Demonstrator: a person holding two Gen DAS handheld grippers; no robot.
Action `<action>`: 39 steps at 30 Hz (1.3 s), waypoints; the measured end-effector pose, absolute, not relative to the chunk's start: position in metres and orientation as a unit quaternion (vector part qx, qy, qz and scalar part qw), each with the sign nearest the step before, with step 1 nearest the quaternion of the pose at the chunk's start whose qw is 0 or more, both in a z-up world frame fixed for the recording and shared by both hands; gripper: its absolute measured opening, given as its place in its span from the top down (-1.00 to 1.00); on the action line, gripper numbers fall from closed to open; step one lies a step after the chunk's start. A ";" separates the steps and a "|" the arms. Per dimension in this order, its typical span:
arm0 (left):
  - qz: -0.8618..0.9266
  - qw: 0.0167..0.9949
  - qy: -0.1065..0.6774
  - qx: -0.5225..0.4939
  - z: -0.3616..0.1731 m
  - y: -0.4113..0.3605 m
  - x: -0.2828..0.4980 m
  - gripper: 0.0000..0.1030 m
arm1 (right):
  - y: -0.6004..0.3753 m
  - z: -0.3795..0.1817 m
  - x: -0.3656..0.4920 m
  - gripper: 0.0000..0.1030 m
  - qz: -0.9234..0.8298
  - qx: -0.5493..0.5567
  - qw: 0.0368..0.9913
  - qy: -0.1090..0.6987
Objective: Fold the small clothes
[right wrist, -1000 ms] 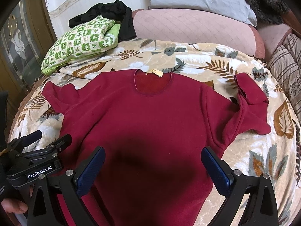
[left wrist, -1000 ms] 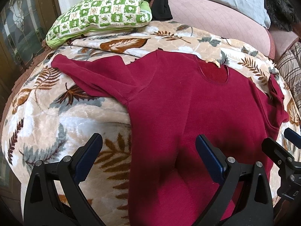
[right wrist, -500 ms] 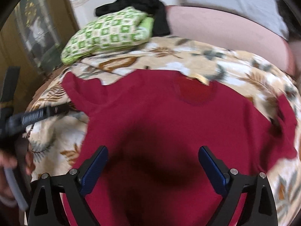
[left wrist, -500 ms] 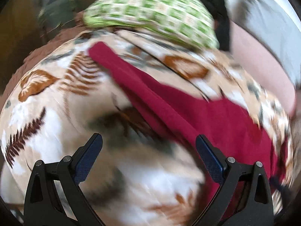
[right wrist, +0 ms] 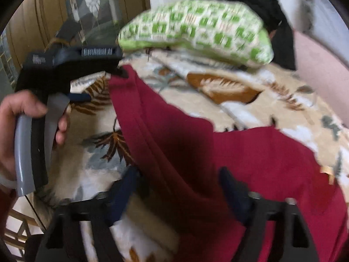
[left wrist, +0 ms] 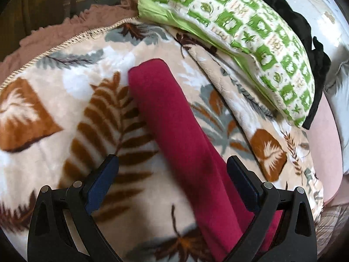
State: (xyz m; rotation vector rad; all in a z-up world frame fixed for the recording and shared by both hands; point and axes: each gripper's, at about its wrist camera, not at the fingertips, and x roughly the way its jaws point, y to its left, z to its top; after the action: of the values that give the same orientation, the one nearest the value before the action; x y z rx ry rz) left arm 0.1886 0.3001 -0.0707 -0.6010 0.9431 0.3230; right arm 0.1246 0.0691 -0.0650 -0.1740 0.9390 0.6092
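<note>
A dark red long-sleeved top [right wrist: 250, 163] lies flat on a leaf-patterned blanket [left wrist: 65, 113]. Its left sleeve [left wrist: 172, 120] stretches away from the body toward the blanket's edge. My left gripper [left wrist: 172, 174] is open just above the sleeve, one finger on each side of it, well short of the cuff. The left gripper also shows in the right wrist view [right wrist: 117, 69], over the sleeve's end. My right gripper [right wrist: 178, 192] is open over the top's shoulder area, with red cloth between its fingers.
A green and white patterned pillow [left wrist: 250, 39] lies at the far edge of the blanket, with a black garment [left wrist: 301, 28] behind it. A pink padded headboard [right wrist: 320, 69] stands at the right. A glass-fronted cabinet [right wrist: 91, 6] is at the left.
Both grippers swung left toward the left sleeve. The left gripper moved from the top's hem out along the sleeve. The right gripper moved from the body's middle to the left shoulder.
</note>
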 end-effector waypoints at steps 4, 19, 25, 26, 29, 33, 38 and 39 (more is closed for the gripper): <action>0.153 0.834 0.445 -0.289 -0.084 0.309 0.201 -0.47 | 0.068 -0.075 0.127 0.39 0.309 -0.039 0.833 0.457; -0.044 0.909 0.348 -0.227 0.051 0.182 0.140 0.83 | -0.090 -0.031 0.094 0.07 0.243 0.067 0.863 0.437; -0.190 0.898 0.365 -0.154 0.049 0.021 0.110 0.82 | -0.204 -0.025 0.084 0.07 0.141 0.118 0.881 0.435; -0.198 0.893 0.378 -0.145 0.037 -0.003 0.110 0.83 | -0.225 -0.026 0.082 0.07 0.117 0.125 0.884 0.436; -0.230 0.862 0.430 -0.137 -0.013 -0.058 0.122 0.74 | -0.270 -0.030 0.077 0.06 0.074 0.158 0.880 0.441; -0.256 0.826 0.488 -0.119 -0.058 -0.104 0.125 -0.22 | -0.310 -0.043 0.068 0.04 0.038 0.198 0.867 0.456; -0.295 0.818 0.480 -0.114 -0.026 -0.094 0.098 -0.37 | -0.320 -0.042 0.061 0.03 0.049 0.201 0.867 0.454; -0.303 0.824 0.466 -0.109 -0.013 -0.083 0.090 -0.37 | -0.319 -0.043 0.059 0.02 0.051 0.202 0.867 0.452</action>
State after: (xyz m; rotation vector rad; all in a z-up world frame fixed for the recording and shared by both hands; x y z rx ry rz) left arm 0.0896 -0.0833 -0.0128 -0.2313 0.9903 -0.6450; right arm 0.0592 -0.3191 -0.0434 0.4230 0.9463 0.1070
